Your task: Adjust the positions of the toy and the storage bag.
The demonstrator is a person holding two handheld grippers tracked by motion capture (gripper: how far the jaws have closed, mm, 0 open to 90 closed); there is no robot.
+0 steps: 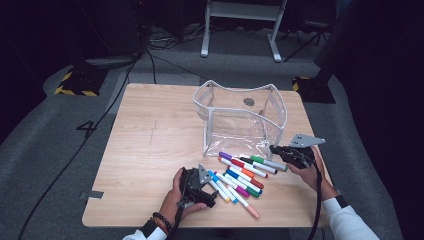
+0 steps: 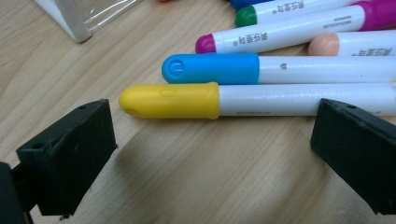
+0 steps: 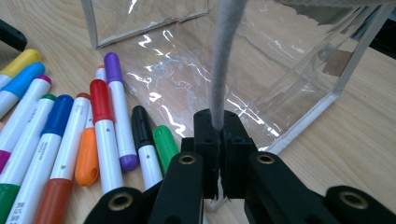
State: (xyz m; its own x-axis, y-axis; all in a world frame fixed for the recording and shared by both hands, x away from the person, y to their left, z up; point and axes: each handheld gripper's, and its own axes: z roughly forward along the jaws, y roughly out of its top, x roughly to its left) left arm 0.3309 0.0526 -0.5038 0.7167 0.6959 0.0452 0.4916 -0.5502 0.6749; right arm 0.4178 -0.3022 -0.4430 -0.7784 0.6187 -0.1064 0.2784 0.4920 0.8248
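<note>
A clear plastic pouch (image 1: pixel 240 120) with grey edging is standing open on the wooden table, one rim being pinched upward, while a yellow-capped white marker (image 2: pixel 261 99) is lying flat at the near edge of a marker cluster beside it.

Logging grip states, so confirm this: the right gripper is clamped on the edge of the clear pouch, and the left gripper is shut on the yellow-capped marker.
Half right. The right gripper is clamped on the clear pouch edge. The left gripper is not shut: the left gripper view shows its jaws wide apart, with the yellow-capped marker lying untouched on the table just beyond them.
</note>
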